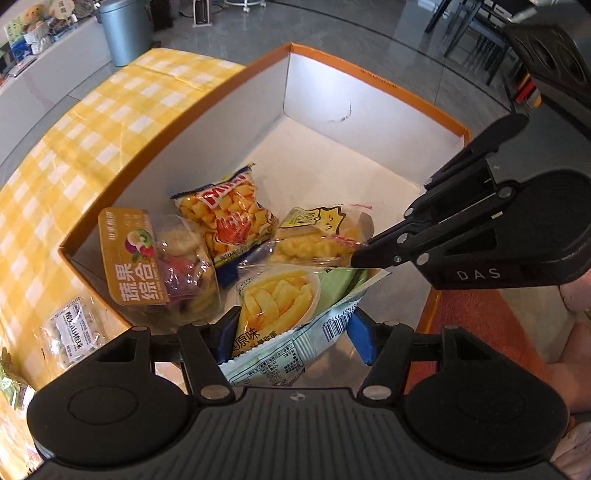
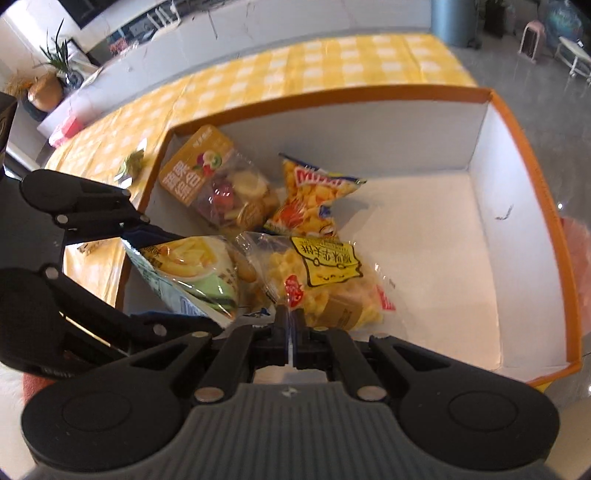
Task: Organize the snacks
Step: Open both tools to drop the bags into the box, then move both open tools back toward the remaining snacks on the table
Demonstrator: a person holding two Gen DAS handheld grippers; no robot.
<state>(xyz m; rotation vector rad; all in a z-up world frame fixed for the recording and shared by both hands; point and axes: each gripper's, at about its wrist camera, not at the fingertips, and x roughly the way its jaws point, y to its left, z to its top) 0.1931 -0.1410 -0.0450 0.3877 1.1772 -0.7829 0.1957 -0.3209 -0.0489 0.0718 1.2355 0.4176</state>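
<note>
An orange-rimmed white box holds a fruit-and-vegetable crisp bag and a yellow-orange chip bag. A pale green fries bag lies between the blue pads of my left gripper, which stands open just over the box's near corner. My right gripper is shut on the edge of a clear bag of yellow puffs, which rests beside the fries bag.
The box sits on a yellow checked tablecloth. A small white packet and a green packet lie on the cloth outside the box. A grey bin stands beyond. A hand shows at the right.
</note>
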